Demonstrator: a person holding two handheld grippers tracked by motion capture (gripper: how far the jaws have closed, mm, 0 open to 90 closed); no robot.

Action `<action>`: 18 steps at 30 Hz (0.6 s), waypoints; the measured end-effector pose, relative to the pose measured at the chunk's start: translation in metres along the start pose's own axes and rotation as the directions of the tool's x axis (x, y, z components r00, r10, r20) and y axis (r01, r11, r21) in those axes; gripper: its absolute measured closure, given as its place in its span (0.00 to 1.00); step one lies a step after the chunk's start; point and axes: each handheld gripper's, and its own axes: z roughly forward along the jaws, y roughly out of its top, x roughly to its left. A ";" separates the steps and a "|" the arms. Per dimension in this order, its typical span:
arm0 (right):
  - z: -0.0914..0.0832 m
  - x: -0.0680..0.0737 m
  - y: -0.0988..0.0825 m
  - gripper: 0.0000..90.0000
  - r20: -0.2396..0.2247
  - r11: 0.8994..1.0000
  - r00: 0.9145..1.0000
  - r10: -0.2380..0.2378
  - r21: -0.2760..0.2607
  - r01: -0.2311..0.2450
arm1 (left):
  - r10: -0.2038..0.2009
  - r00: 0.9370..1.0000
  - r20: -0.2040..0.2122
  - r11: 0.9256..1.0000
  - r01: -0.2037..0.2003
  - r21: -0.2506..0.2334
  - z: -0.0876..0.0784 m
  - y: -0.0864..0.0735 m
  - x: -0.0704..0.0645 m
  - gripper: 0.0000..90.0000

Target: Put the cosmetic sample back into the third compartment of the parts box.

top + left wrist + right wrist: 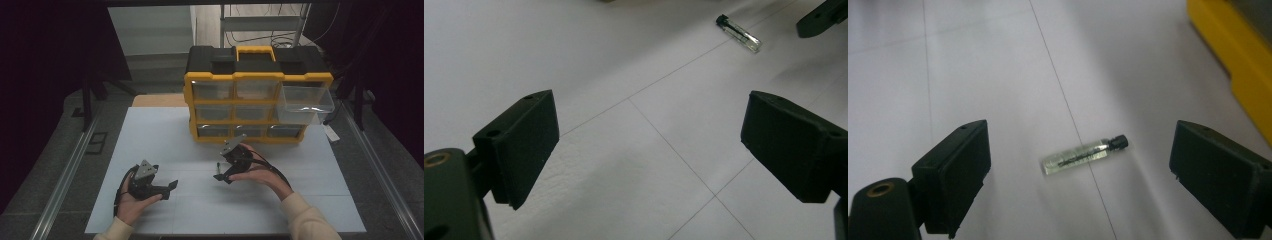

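Right gripper (1078, 165) hangs with jaws spread around the vial (1083, 156) at frame centre, ready to grasp; left gripper (649, 155) idles, released.

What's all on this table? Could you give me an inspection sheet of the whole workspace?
Surface: white table with thin seam lines, bare in front.
Job's things: small clear vial with black cap, lying flat, untouched.
Clutter: nothing seen.
Grippers: right gripper open, jaws either side of the vial; left gripper open, nothing between its jaws.
Cables: black cable loops over the right hand.
Surroundings: yellow-and-black drawer organizer at the back, its top right clear drawer pulled out; dark curtains on both sides.
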 end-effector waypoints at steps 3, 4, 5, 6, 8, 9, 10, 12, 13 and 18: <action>0.007 -0.003 0.000 0.11 -0.010 0.999 1.000 -0.022 0.024 0.022 | -0.001 1.000 -0.001 1.000 0.001 0.003 0.001 0.000 0.001 0.10; 0.007 -0.003 0.000 0.11 -0.010 0.999 1.000 -0.022 0.024 0.022 | -0.001 1.000 0.000 1.000 0.001 0.005 0.001 0.000 0.001 0.10; 0.008 -0.003 0.001 0.11 -0.007 0.999 1.000 -0.028 0.037 0.028 | -0.001 1.000 0.000 1.000 0.001 0.006 0.001 0.000 0.001 0.10; 0.010 -0.004 0.001 0.11 -0.008 0.998 0.999 -0.039 0.048 0.039 | 0.000 1.000 0.000 1.000 0.000 0.007 0.001 0.000 0.001 0.10; 0.014 -0.005 0.002 0.12 -0.016 0.997 0.999 -0.052 0.057 0.053 | -0.001 1.000 -0.001 1.000 0.001 0.008 0.001 0.000 0.001 0.10; 0.015 -0.005 0.003 0.12 -0.018 0.997 0.998 -0.053 0.061 0.054 | -0.002 1.000 -0.001 1.000 0.002 0.008 0.001 0.000 0.001 0.10; 0.017 -0.006 0.003 0.12 -0.029 0.996 0.998 -0.058 0.064 0.060 | -0.003 1.000 -0.002 1.000 0.003 0.007 0.001 0.000 0.001 0.10; 0.019 -0.006 0.003 0.12 -0.032 0.995 0.998 -0.062 0.071 0.064 | -0.004 1.000 -0.002 1.000 0.004 0.006 0.001 0.000 0.001 0.10; 0.020 -0.006 0.003 0.13 -0.034 0.994 0.997 -0.070 0.076 0.073 | -0.006 1.000 -0.002 1.000 0.006 0.006 0.001 0.000 0.001 0.10; 0.026 -0.007 0.003 0.15 -0.040 0.991 0.995 -0.093 0.096 0.096 | -0.008 1.000 -0.002 1.000 0.008 0.009 0.001 0.000 0.001 0.10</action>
